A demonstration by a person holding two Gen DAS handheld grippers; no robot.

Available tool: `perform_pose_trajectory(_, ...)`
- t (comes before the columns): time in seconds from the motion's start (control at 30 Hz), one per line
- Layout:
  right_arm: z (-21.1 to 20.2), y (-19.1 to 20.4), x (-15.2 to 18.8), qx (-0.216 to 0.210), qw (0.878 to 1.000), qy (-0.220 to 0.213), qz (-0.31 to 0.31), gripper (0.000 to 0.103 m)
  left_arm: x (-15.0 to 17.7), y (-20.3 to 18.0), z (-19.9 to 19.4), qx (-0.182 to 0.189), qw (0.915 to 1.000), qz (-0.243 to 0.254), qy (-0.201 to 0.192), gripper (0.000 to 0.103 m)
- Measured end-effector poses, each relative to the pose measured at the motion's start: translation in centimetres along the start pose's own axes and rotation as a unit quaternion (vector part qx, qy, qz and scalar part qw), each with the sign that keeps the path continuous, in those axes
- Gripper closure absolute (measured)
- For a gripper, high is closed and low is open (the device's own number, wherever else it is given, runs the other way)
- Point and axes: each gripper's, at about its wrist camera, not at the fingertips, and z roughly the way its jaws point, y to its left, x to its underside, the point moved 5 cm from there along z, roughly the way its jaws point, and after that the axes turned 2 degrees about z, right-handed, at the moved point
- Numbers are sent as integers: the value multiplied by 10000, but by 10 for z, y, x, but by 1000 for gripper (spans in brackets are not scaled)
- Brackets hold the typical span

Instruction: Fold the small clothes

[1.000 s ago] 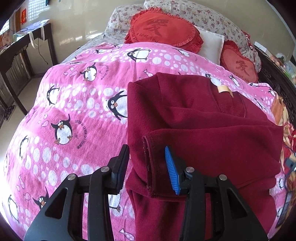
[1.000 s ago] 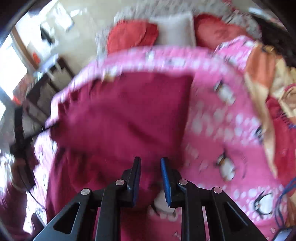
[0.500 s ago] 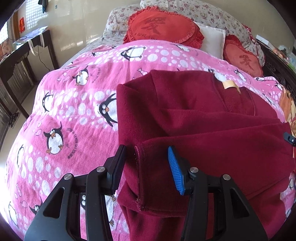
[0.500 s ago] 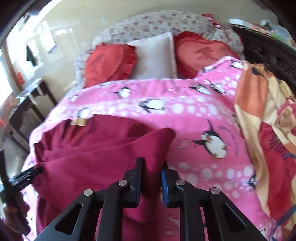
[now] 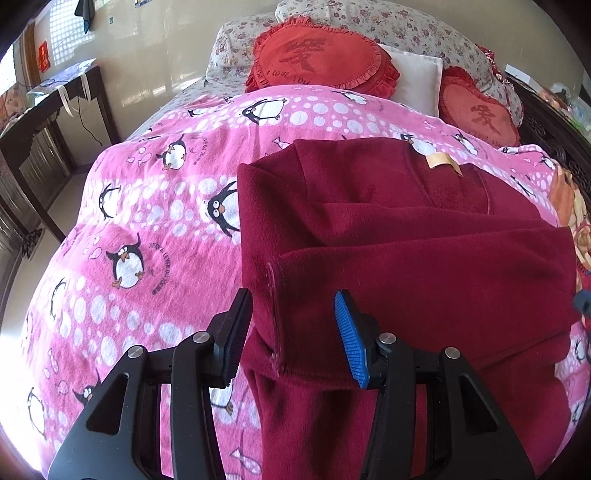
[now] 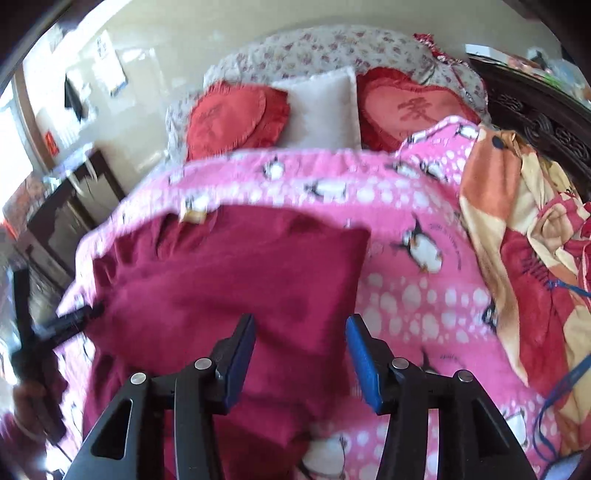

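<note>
Spread on a pink penguin-print blanket (image 5: 155, 206) across a bed: a dark red fleece garment (image 5: 406, 236), partly folded, with a tan label (image 5: 443, 162) near its far edge. Folded over the top, a layer whose hemmed edge (image 5: 275, 295) runs toward the camera in the left wrist view.

Left gripper (image 5: 293, 332): jaws apart, straddling that hemmed edge, the fleece lying between the pads without being pinched (the blue pad (image 5: 349, 339) stands clear above the cloth, the black one sits just beside the garment's left edge).

Right gripper (image 6: 301, 358): jaws apart and just opened wider, with the near right part of the folded fleece (image 6: 229, 280) beneath and between them, not clamped. Blurred in this view, at the far left, the other gripper (image 6: 59, 325) at the garment's opposite side, with a hand (image 6: 26, 398) below it.

At the head of the bed: two red heart-shaped cushions (image 5: 321, 55) with a white pillow (image 5: 417, 81) between them and floral pillows (image 5: 399, 26) behind. To the right of the blanket, a bunched orange and red quilt (image 6: 532, 266). Against the left wall, a dark wooden table (image 5: 48, 110).
</note>
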Motion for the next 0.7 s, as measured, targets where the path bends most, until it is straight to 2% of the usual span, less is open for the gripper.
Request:
perform_pose_trajectory(0.1, 22, -8, 30, 170, 9984, 548, 27, 55, 8, -1, -8, -19, 9999, 98, 15, 57)
perform_pose_trajectory(0.17, 19, -12, 41, 49, 9984, 536, 194, 55, 14, -1, -15, -55, 9999, 160, 14, 57)
perform_pose_trajectory(0.43, -26, -19, 46, -273, 9982, 158, 518, 54, 38, -1, -41, -6, 9997, 241, 40, 57)
perform_pose_trajectory(0.6, -37, -11, 60, -350, 9977, 227, 538, 42, 59, -2, -50, 77, 9996, 210, 183, 57)
perform_pose_trajectory(0.7, -40, -8, 75, -423, 9970, 357, 536, 42, 74, 0, -55, 213, 9992, 144, 322, 57)
